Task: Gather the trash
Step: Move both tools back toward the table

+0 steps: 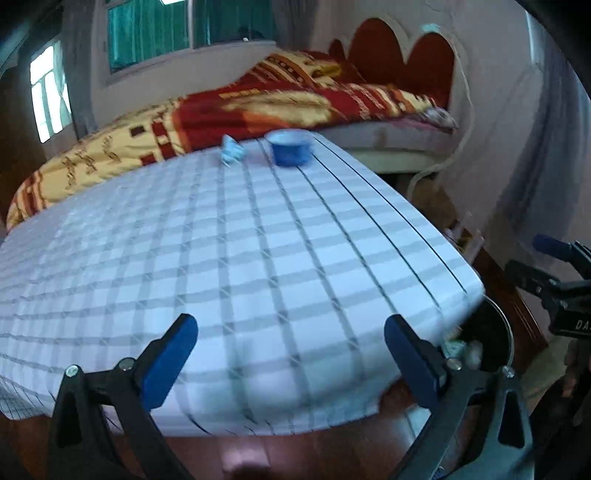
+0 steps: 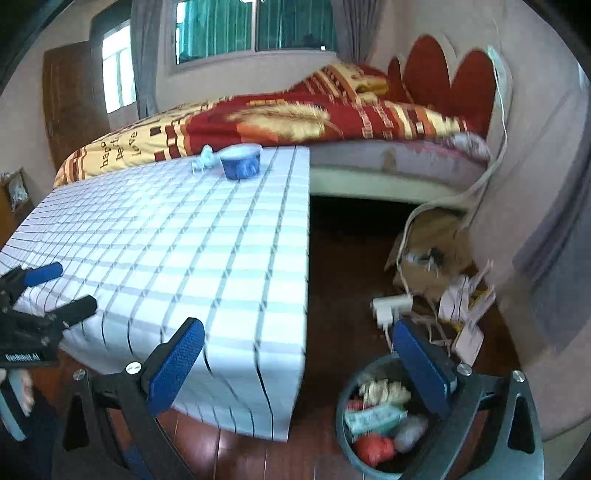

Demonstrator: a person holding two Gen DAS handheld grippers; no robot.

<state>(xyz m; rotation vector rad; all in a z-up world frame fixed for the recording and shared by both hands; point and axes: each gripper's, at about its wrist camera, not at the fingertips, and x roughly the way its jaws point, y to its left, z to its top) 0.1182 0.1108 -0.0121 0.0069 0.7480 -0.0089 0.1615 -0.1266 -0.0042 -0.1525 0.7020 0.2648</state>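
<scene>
Trash bin [image 2: 373,413] stands on wood floor [image 2: 332,295] beside checked table [image 2: 207,236].

A home bedroom: a bed [image 2: 295,118] with a red and gold blanket and a scalloped red headboard [image 2: 450,74] stands under a curtained window [image 2: 255,26], just beyond the far edge of a table [image 2: 207,236] covered in checked cloth.

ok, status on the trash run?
Left gripper open, empty. Right gripper open, empty. Crumpled wrapper and blue cup on table's far edge; bin on floor holds trash. Path clear.
</scene>
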